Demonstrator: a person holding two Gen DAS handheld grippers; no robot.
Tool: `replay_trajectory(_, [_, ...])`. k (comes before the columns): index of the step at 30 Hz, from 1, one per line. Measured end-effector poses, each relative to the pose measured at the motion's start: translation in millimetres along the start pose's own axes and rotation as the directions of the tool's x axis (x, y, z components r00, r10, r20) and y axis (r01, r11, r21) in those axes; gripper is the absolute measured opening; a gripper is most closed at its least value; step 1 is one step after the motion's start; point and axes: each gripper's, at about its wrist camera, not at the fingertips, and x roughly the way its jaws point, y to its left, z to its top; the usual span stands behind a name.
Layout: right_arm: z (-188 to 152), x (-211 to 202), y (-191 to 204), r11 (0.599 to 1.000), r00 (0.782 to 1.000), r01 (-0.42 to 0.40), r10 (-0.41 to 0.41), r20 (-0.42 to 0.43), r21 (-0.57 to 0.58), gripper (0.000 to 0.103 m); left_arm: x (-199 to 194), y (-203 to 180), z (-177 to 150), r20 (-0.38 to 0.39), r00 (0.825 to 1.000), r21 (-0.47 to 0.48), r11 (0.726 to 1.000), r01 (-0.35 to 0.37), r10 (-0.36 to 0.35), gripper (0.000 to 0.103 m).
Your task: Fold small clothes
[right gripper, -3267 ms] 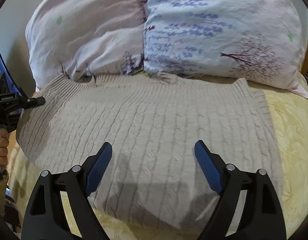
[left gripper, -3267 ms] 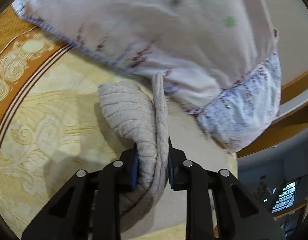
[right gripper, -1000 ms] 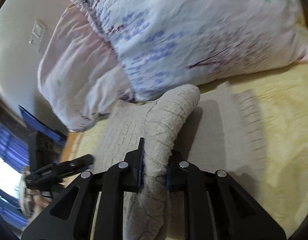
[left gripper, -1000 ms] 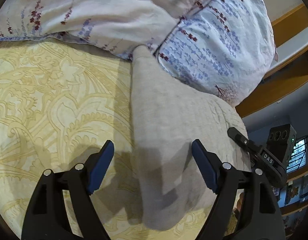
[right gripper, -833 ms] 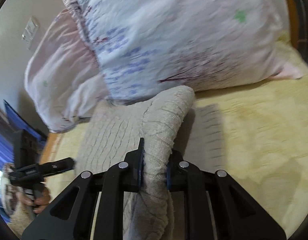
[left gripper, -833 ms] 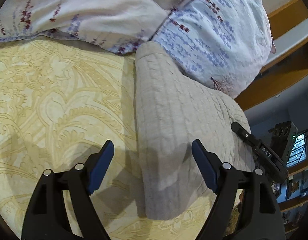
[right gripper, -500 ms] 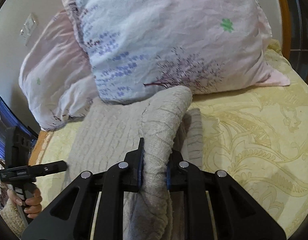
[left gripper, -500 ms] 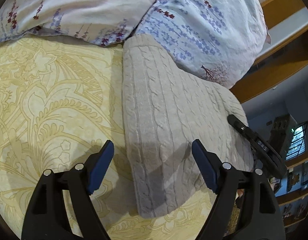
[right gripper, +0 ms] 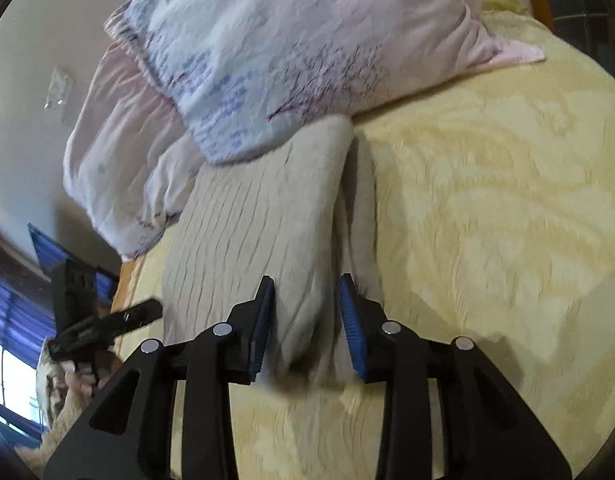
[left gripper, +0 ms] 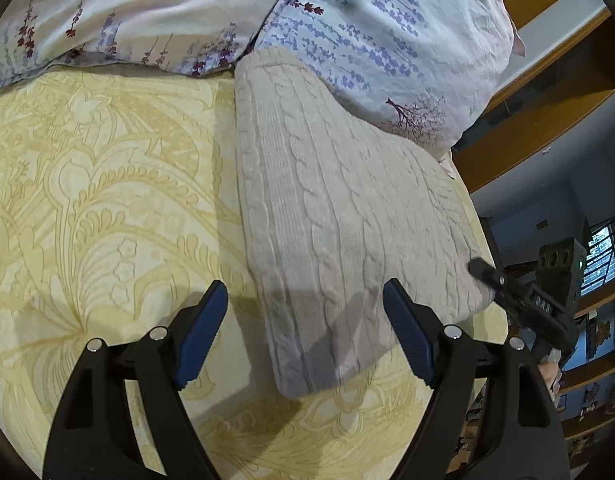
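Observation:
A beige cable-knit sweater (left gripper: pixel 339 216) lies folded on the yellow patterned bedspread (left gripper: pixel 107 200), its far end against the pillows. My left gripper (left gripper: pixel 305 336) is open just above the sweater's near left edge. My right gripper (right gripper: pixel 307 320) is partly open, its blue pads on either side of the sweater's folded right edge (right gripper: pixel 303 264) without clamping it. The right gripper shows in the left wrist view (left gripper: pixel 523 304) at the sweater's right edge, and the left gripper shows in the right wrist view (right gripper: pixel 107 324) at its left edge.
Two floral pillows (left gripper: pixel 347 12) lie along the head of the bed behind the sweater, also seen in the right wrist view (right gripper: pixel 287 48). A wooden bed frame (left gripper: pixel 527 92) runs at the right. The bedspread (right gripper: pixel 487 200) stretches right of the sweater.
My right gripper carried the sweater's right edge over onto the body and has now opened, letting it go. My left gripper stayed open, drifting slightly along the left edge.

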Motion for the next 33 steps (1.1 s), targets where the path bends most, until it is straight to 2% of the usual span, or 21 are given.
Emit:
replay_trajectory(3, [-11.5, -3.0, 7.1, 0.999, 1.000, -0.006, 0.007, 0.008, -0.043, 0.033, 2.1, -1.8, -4.2, -0.005, 1.000, -0.001, 1.000, -0.005, 0.005, 0.080])
replay_trajectory(4, [-13.4, -1.4, 11.2, 0.998, 1.000, 0.003, -0.002, 0.015, -0.064, 0.019, 3.4, -2.6, -5.0, -0.008, 1.000, -0.001, 1.000, -0.010, 0.010, 0.080])
replay_trajectory(5, [-15.8, 0.2, 15.6, 0.995, 1.000, 0.019, -0.017, 0.025, -0.095, 0.012, 4.4, -3.2, -5.8, -0.010, 1.000, -0.001, 1.000, -0.013, 0.013, 0.080])
replay_trajectory(7, [-14.3, -0.9, 17.0, 0.994, 0.998, 0.039, -0.034, 0.053, -0.100, 0.009, 5.3, -5.6, -6.6, -0.013, 1.000, 0.003, 1.000, -0.020, 0.020, 0.080])
replay_trajectory(10, [-7.1, -24.6, 14.0, 0.998, 0.989, 0.012, -0.001, 0.149, -0.068, 0.008, 3.0, -9.8, -6.4, -0.005, 1.000, 0.017, 1.000, -0.023, 0.023, 0.080])
replay_trajectory(12, [-5.9, -32.6, 12.3, 0.996, 0.986, 0.031, -0.017, 0.166, -0.081, 0.008, 2.2, -13.1, -5.9, 0.001, 1.000, 0.033, 0.999, -0.030, 0.030, 0.080])
replay_trajectory(17, [-18.0, -11.9, -8.8, 0.993, 0.991, 0.115, -0.112, 0.076, -0.038, 0.008, 6.9, -14.9, -7.1, -0.006, 0.999, 0.047, 0.998, -0.040, 0.040, 0.081])
replay_trajectory(20, [-20.6, -6.2, -12.7, 0.994, 0.993, 0.107, -0.106, 0.049, -0.028, 0.009, 9.5, -13.3, -5.8, -0.015, 0.999, 0.040, 0.998, -0.043, 0.043, 0.081])
replay_trajectory(23, [-11.6, -13.1, -8.0, 0.997, 0.996, 0.073, -0.072, 0.049, -0.014, 0.018, 7.6, -9.3, -1.0, -0.007, 0.999, 0.029, 0.998, -0.047, 0.047, 0.083])
replay_trajectory(25, [1.7, -19.5, -9.6, 0.998, 0.996, 0.051, -0.052, 0.067, 0.022, 0.048, 7.0, -7.1, 5.7, 0.004, 0.999, 0.017, 0.999, -0.049, 0.049, 0.084])
replay_trajectory(27, [17.2, -20.0, -13.1, 0.999, 0.996, 0.020, -0.024, 0.082, 0.049, 0.058, 7.2, -4.2, 13.3, 0.014, 0.999, 0.003, 0.999, -0.046, 0.046, 0.084])
replay_trajectory(33, [63.7, 9.9, -25.0, 0.988, 0.999, -0.011, 0.004, 0.041, 0.154, 0.058, 17.2, 3.7, 36.6, 0.028, 0.998, -0.036, 0.998, -0.058, 0.059, 0.084])
